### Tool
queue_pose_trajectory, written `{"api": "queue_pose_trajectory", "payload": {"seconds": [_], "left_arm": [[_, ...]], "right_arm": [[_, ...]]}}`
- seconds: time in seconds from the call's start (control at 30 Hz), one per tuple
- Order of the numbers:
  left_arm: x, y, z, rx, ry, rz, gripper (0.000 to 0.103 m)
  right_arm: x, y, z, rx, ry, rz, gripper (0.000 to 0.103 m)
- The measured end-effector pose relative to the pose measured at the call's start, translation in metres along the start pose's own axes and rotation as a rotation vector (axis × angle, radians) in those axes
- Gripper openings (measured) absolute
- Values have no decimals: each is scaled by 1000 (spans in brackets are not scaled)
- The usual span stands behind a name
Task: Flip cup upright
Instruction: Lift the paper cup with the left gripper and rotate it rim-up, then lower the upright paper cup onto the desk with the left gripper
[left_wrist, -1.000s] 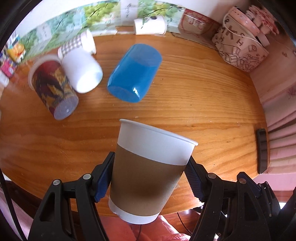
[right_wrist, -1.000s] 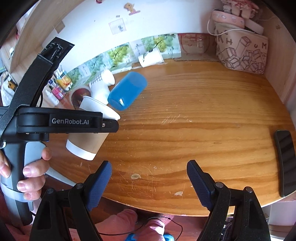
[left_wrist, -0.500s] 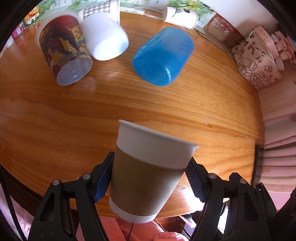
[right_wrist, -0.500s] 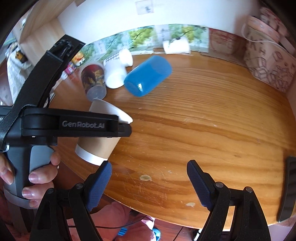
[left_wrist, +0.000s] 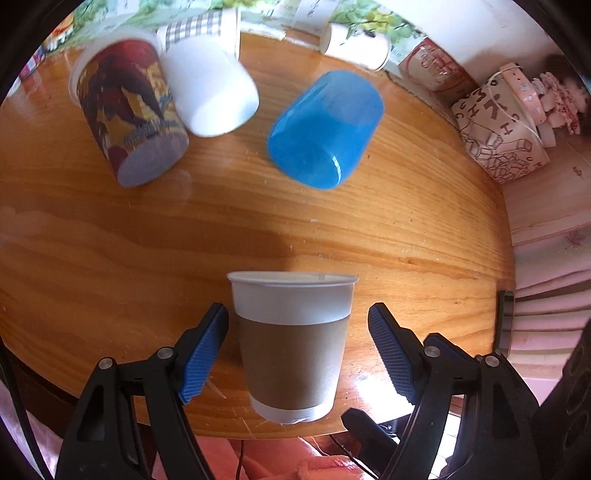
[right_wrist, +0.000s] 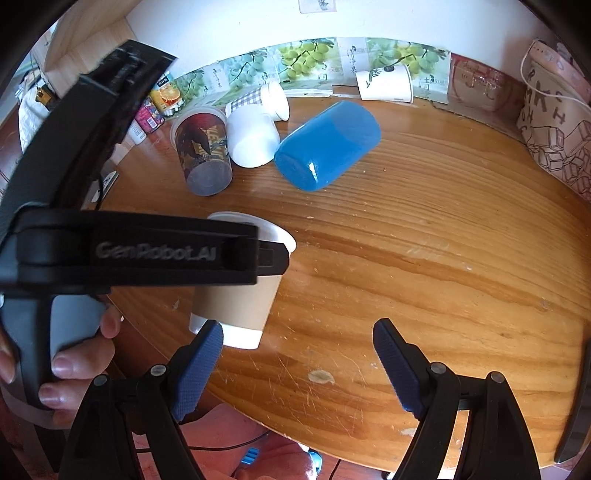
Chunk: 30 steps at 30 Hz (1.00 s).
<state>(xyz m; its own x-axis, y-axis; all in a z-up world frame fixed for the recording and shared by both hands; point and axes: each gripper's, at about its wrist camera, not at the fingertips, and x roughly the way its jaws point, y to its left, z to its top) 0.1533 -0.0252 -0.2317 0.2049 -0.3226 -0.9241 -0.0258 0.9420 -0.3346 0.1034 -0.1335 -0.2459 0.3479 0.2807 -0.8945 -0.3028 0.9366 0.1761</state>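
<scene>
The white paper cup with a brown sleeve (left_wrist: 291, 343) stands upright near the wooden desk's (left_wrist: 406, 236) front edge, between the left gripper's (left_wrist: 295, 354) spread fingers, not touching. Light and crushable, it is best held gently at the sleeve. The right gripper (right_wrist: 297, 365) hangs open, empty.

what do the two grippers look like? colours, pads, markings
Both match: black plastic linkage arms with silver pivot screws, and blue ribbed pads. Left gripper body reads "GenRobot.AI" in grey in the right wrist view, above a grey handle. Right gripper shows no marking.
</scene>
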Motion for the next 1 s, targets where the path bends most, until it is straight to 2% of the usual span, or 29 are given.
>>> {"api": "queue_pose_trajectory", "payload": {"seconds": [0.47,1.0], "left_arm": [[-43,19,8,63,-147,-14,81],[-72,77,9,40,-171,51,81]], "right_arm": [[18,5,16,136,7,30,84],[55,26,41,188,12,-5,84]]}}
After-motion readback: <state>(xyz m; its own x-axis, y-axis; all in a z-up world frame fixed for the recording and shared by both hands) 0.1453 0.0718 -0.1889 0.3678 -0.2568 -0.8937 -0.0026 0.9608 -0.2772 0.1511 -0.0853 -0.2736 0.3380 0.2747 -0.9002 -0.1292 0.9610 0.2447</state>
